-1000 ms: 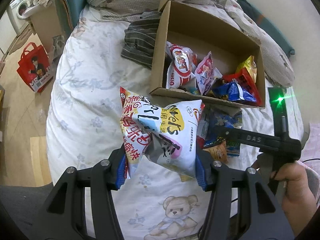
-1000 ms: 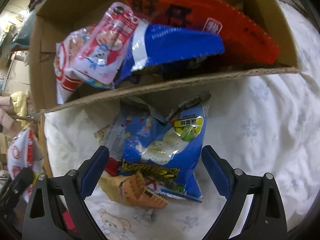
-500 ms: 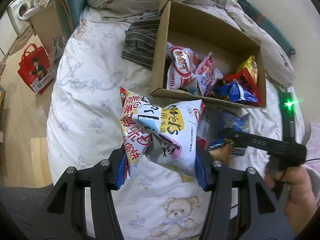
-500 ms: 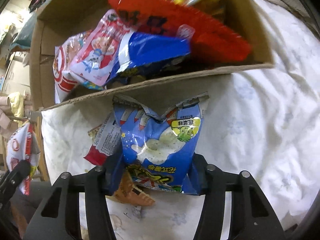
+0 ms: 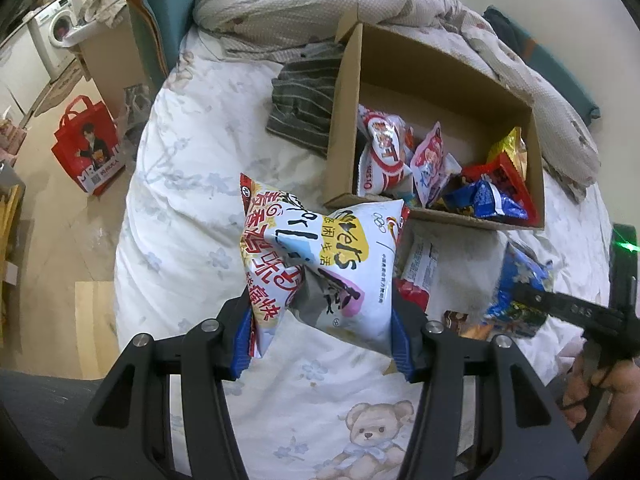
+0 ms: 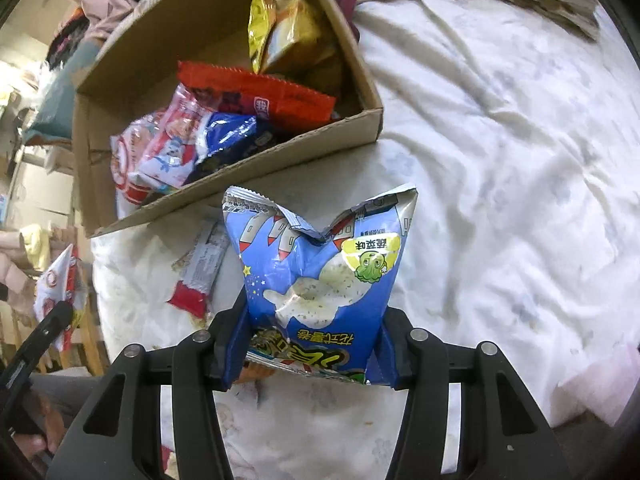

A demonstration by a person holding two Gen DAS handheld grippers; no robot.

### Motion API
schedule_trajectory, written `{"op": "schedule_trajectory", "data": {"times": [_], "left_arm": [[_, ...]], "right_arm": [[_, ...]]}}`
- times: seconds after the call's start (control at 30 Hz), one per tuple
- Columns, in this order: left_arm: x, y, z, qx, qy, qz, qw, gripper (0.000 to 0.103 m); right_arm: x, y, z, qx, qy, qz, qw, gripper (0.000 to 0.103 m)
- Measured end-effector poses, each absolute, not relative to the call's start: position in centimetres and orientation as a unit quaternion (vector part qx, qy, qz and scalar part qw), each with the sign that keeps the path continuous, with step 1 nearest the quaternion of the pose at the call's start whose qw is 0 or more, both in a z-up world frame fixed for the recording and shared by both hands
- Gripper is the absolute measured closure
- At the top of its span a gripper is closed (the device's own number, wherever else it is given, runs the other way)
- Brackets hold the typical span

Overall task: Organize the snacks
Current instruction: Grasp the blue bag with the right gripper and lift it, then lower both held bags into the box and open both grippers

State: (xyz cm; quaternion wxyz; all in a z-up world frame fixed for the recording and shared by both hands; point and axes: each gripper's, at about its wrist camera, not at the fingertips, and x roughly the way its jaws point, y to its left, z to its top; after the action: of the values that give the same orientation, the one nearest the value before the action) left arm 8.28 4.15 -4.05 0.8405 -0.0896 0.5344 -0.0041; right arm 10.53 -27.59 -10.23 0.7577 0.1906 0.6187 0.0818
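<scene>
**Two snack bags held above a bed, box half filled**

The scene is a bed covered with a white quilt printed with pale flowers and a teddy bear. A crumpled patterned blanket lies at its far end, with a striped garment beside an open cardboard box. On the wooden floor to the left stands a red tote bag, and a washing machine shows in the far corner.

The left gripper is clamped on a white snack bag with red Chinese characters and the partial letters "vers" on a yellow patch; the bag is held above the quilt, just in front of the box. The right gripper squeezes a blue snack bag printed with rockets, a green cartoon octopus and Chinese writing, also near the box's front wall.

Inside the box lie a red packet, a yellow foil packet, a dark blue packet and a pink-and-white packet. A small red-and-white wrapper rests on the quilt beside the box.
</scene>
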Motion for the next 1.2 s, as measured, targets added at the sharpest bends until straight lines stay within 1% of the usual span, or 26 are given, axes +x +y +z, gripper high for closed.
{"op": "schedule_trajectory", "data": {"times": [0.37,0.6,0.73,0.97,1.2], "left_arm": [[7.8,4.3,-1.2,-0.083,0.484,0.002,0.871,0.052],[9.1,4.1,0.7,-0.096,0.476,-0.004,0.874,0.052],[9.8,3.1,1.8,-0.079,0.464,-0.013,0.882,0.052],[13.0,1.6,2.8,-0.051,0.454,-0.024,0.889,0.052],[17.6,0.4,2.7,-0.033,0.447,-0.028,0.894,0.052]], "right_arm": [[6.2,-27.7,-5.7,0.228,0.564,0.146,0.78,0.049],[5.9,-27.1,-0.8,0.233,0.489,0.186,0.82,0.049],[7.7,-26.8,1.3,0.232,0.471,0.202,0.827,0.049],[12.1,-24.9,3.3,0.206,0.459,0.214,0.837,0.049],[18.2,-22.8,2.1,0.187,0.463,0.21,0.84,0.049]]}}
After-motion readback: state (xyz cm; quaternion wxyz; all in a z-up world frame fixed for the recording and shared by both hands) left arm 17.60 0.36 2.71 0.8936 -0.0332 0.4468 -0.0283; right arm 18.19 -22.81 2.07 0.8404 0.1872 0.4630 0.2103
